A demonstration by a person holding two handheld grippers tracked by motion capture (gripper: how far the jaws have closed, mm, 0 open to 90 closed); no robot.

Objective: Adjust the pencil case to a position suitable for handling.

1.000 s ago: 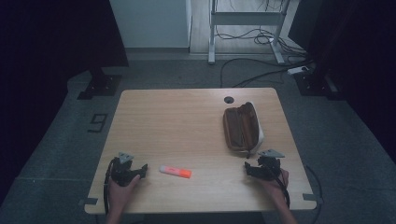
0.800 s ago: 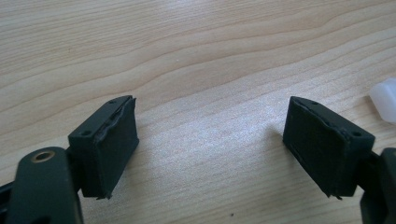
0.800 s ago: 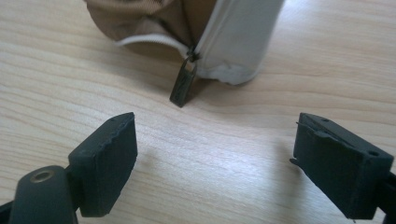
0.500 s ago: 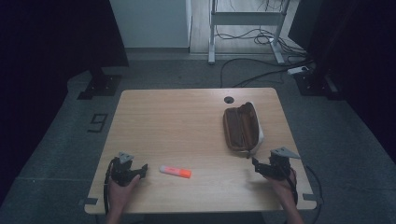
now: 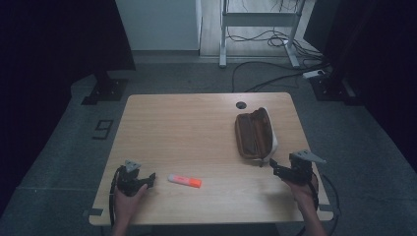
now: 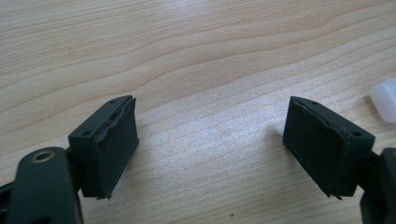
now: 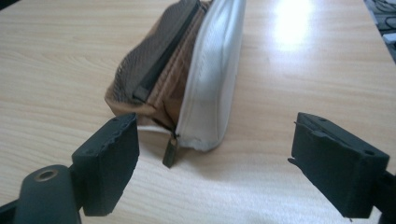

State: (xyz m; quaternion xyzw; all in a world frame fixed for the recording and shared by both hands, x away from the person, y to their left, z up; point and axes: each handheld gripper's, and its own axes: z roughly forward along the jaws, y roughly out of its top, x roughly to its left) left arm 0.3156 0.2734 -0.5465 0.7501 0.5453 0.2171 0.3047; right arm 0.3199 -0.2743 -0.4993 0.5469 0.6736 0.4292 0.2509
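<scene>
A brown and white pencil pouch (image 5: 254,135) lies unzipped on the right of the wooden table (image 5: 196,128), its zip pull (image 7: 170,151) at the near end. An orange highlighter with a white cap (image 5: 184,180) lies near the front edge. My left gripper (image 5: 150,178) rests on the table left of the highlighter, open and holding nothing (image 6: 210,140); the white cap (image 6: 385,98) shows at the right edge of the left gripper view. My right gripper (image 5: 274,167) hovers just off the pouch's near end, open (image 7: 215,158). Its jaws have just been closing slightly, with nothing between them.
A round cable hole (image 5: 240,104) sits near the table's far edge. On the floor beyond are cables (image 5: 275,78) and a metal stand frame (image 5: 255,19). A dark stand base (image 5: 105,91) sits off the far left corner.
My right gripper has risen a little and shifted right, toward the table's right edge. The left gripper, the pouch and the highlighter have stayed put.
</scene>
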